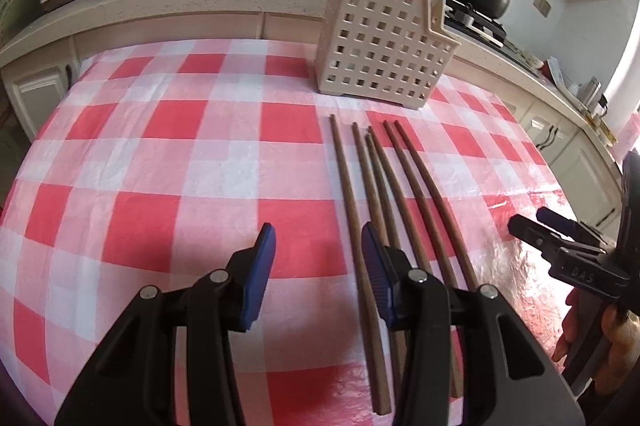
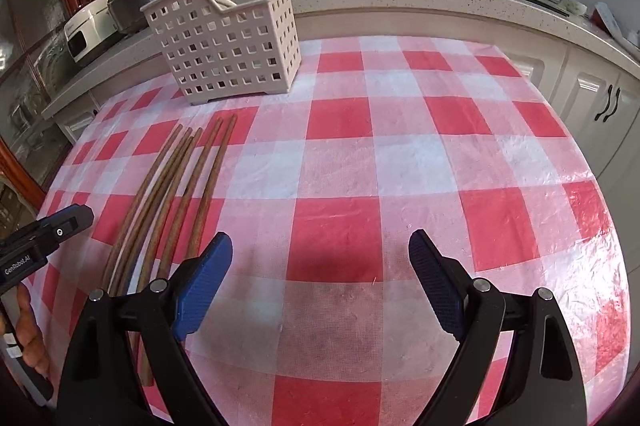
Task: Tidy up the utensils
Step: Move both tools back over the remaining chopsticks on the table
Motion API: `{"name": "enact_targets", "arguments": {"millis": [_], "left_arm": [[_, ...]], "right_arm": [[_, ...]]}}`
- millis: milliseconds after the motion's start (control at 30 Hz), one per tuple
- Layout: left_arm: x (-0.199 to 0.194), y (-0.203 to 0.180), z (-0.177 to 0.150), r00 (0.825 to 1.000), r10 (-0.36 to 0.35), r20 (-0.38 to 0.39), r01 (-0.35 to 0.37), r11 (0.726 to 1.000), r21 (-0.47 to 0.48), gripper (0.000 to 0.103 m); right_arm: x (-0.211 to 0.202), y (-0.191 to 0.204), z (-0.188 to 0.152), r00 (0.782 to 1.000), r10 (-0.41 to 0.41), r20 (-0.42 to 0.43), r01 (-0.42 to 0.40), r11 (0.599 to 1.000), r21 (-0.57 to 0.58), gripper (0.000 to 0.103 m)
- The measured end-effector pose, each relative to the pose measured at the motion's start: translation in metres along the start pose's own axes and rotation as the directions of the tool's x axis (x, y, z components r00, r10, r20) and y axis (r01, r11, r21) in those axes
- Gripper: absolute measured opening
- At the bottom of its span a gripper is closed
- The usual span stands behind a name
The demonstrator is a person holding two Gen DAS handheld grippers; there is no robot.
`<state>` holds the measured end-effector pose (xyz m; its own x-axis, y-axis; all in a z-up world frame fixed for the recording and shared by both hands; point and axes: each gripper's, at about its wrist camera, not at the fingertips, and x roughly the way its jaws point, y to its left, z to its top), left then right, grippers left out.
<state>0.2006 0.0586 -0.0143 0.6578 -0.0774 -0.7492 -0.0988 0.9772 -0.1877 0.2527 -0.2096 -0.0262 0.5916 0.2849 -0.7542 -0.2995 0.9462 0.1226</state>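
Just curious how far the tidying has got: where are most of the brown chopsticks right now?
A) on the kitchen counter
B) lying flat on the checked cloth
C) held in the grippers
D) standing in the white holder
B: about six chopsticks lie side by side on the checked cloth, in front of the white holder, where only two stand upright.

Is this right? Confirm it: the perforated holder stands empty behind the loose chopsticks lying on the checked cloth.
Not quite: the holder is not empty. The right wrist view shows two chopsticks standing in it. The rest holds: it stands behind the loose chopsticks lying on the checked cloth.
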Motion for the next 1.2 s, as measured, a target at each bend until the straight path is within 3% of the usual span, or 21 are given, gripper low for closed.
{"name": "enact_targets", "arguments": {"millis": [433, 500, 733, 867, 1033, 1133, 1200], "left_arm": [[0.027, -0.012, 0.007, 0.999, 0.009, -0.052, -0.007, 0.999, 0.034, 0.041], [0.031, -0.015, 0.009, 0.998, 0.015, -0.060, -0.012, 0.999, 0.050, 0.035], [0.044, -0.027, 0.017, 0.996, 0.055, -0.067, -0.048, 0.994, 0.099, 0.032], [0.052, -0.033, 0.018, 0.993, 0.091, -0.081, -0.079, 0.987, 0.141, 0.023], [0.055, -0.042, 0.017, 0.989, 0.131, -0.073, -0.113, 0.971, 0.209, 0.020], [0.055, -0.042, 0.016, 0.987, 0.138, -0.076, -0.119, 0.968, 0.220, 0.009], [0.053, -0.038, 0.017, 0.988, 0.130, -0.082, -0.111, 0.973, 0.204, 0.008]], "right_arm": [[0.005, 0.001, 0.004, 1.000, 0.016, -0.011, -0.016, 1.000, -0.008, 0.084], [0.007, 0.004, 0.006, 1.000, 0.005, -0.019, -0.006, 1.000, -0.028, 0.084], [0.010, 0.007, 0.008, 0.999, 0.025, -0.036, -0.027, 0.999, -0.031, 0.084], [0.010, 0.012, 0.010, 0.999, 0.036, -0.037, -0.037, 0.998, -0.041, 0.084], [0.010, 0.017, 0.012, 0.998, 0.041, -0.040, -0.043, 0.998, -0.047, 0.084], [0.012, 0.020, 0.012, 0.998, 0.043, -0.045, -0.045, 0.998, -0.052, 0.084], [0.012, 0.023, 0.012, 0.998, 0.043, -0.046, -0.046, 0.997, -0.059, 0.084]]}}
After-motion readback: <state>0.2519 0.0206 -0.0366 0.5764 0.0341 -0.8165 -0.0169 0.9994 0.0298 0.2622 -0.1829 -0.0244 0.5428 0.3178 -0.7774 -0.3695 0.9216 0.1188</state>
